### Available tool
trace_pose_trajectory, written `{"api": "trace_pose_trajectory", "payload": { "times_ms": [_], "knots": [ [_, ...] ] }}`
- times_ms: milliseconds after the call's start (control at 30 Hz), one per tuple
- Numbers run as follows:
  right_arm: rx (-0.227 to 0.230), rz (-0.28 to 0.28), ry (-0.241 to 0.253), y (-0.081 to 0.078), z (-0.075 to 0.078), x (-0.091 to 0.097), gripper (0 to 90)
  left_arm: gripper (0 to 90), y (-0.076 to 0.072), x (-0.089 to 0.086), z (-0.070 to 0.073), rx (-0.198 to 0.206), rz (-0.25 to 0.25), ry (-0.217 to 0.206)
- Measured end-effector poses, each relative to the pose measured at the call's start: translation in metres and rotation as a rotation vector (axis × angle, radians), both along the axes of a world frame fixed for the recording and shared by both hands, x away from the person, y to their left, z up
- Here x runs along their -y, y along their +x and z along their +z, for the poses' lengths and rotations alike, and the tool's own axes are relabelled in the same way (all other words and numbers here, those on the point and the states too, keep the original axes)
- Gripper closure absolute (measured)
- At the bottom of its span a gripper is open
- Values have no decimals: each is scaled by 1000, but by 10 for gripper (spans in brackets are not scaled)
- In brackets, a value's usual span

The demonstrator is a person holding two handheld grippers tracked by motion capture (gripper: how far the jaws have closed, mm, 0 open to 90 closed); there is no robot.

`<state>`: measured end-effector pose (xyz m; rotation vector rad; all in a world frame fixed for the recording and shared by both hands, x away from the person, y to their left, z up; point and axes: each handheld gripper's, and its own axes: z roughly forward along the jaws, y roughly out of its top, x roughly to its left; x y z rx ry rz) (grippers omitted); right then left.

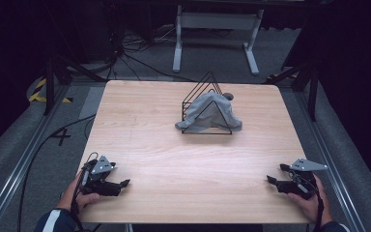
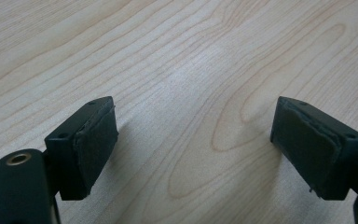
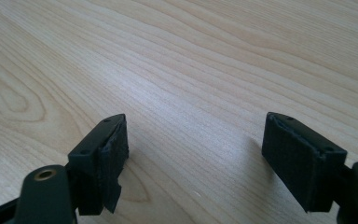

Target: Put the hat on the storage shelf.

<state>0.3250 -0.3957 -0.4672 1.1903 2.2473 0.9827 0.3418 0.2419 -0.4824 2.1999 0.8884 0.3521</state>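
Grippers are both sitting idle at the near edge of the table (image 1: 149, 121). Left gripper (image 1: 124, 183) is lying near-left of the wire rack (image 1: 206, 104), jaws standing wide, holding nothing; left gripper view is showing bare wood between the pads (image 2: 95, 144). Grey cloth (image 1: 210, 115) is draping over the rack at table centre-far, its long axis running roughly left-right across the rack's front triangle. Right gripper (image 1: 271, 180) is lying near-right of the rack, jaws also gaping, gripping nothing. Rack is sitting slightly right of centre, so the right gripper is looking marginally nearer; both are well apart from it. No readable labels or writing.
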Motion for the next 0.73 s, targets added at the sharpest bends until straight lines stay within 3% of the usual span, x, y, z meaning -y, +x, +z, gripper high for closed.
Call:
{"api": "trace_pose_trajectory", "payload": {
  "times_ms": [733],
  "knots": [
    [1,-9,-3,0,0,0,226,147,0,0,0,1,-2,3]
  ]
}}
